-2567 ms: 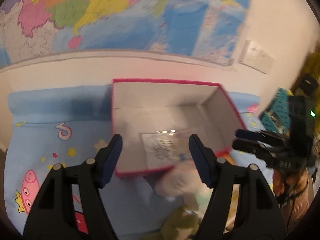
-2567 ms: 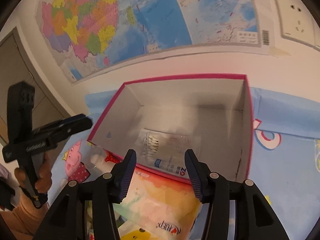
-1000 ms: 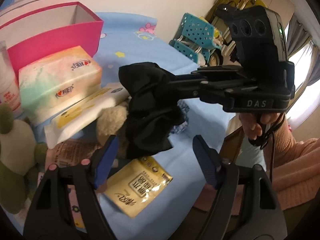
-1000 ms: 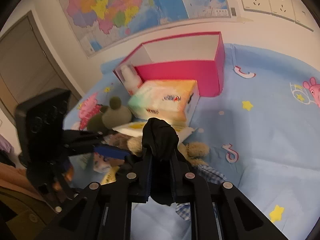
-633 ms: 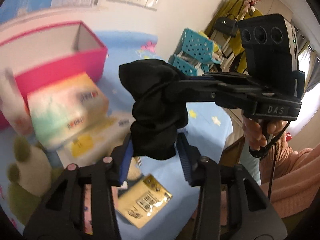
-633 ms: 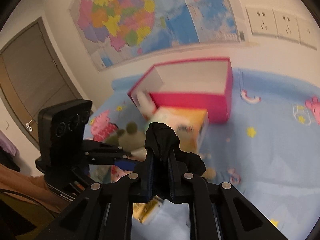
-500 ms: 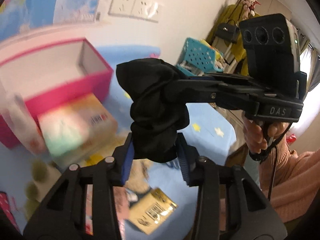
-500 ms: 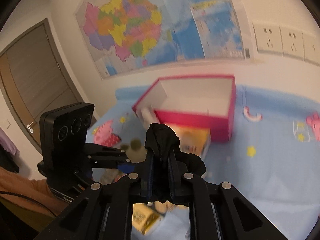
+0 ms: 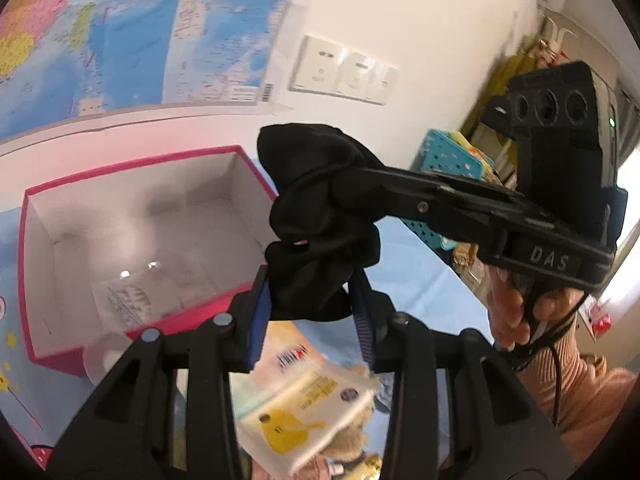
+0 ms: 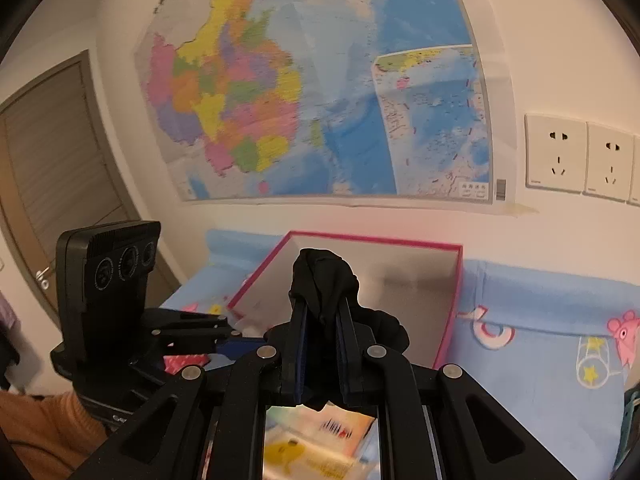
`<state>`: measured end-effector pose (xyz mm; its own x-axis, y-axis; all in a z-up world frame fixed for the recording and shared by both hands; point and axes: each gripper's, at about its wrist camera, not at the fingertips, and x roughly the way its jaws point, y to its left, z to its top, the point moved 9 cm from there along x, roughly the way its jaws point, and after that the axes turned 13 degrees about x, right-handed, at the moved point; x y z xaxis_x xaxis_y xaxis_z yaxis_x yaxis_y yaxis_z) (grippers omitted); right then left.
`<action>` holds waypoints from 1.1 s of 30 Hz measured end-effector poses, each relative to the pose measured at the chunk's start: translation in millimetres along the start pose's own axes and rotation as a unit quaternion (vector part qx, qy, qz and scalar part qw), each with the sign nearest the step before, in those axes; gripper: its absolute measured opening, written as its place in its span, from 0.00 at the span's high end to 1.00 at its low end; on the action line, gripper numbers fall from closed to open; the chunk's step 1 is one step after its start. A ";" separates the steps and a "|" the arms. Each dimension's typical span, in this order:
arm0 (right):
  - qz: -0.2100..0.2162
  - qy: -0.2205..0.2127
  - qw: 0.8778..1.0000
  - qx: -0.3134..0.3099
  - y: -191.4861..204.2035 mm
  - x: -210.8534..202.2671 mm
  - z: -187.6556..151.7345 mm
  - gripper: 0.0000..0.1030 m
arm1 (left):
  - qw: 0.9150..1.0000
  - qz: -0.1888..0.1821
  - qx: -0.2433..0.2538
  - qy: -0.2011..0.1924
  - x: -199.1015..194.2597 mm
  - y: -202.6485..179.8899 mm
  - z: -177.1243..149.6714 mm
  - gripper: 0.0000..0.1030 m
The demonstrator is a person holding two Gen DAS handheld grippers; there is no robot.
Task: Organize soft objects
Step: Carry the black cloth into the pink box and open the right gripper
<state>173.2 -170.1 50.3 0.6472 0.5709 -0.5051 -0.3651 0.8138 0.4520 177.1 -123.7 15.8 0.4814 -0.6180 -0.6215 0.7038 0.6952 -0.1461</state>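
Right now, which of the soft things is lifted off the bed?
The black scrunchie: both the left gripper and the right gripper pinch it in the air. The yellow tissue pack lies on the bed below.

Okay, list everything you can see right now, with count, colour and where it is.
scrunchie: one, black, gripped by both grippers in the air in front of the box
box: one, pink outside, white inside, open, on the sheet by the wall
packet: one, clear, printed, lying inside the box
tissue packs: two at least, pastel and white-yellow, on the sheet in front of the box
sheet: one, blue with cartoon prints
map: one, multicoloured, on the wall
sockets: three, white, right of the map
basket: one, teal, far right
door: one, brown, left
left gripper: black, shut on the scrunchie
right gripper: black, shut on the scrunchie
hand: one, holding the right gripper
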 end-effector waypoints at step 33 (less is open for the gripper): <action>-0.085 0.053 0.995 0.021 -47.3 54.7 -23.0 0.49 | 0.995 0.082 -0.011 0.049 8.1 46.0 -24.4 0.52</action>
<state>210.5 -174.9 -15.7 0.6230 0.4349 -0.6502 -0.2266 0.8959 0.3821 200.6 -87.8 -14.8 0.5358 -0.4574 -0.7097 0.6074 0.7927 -0.0523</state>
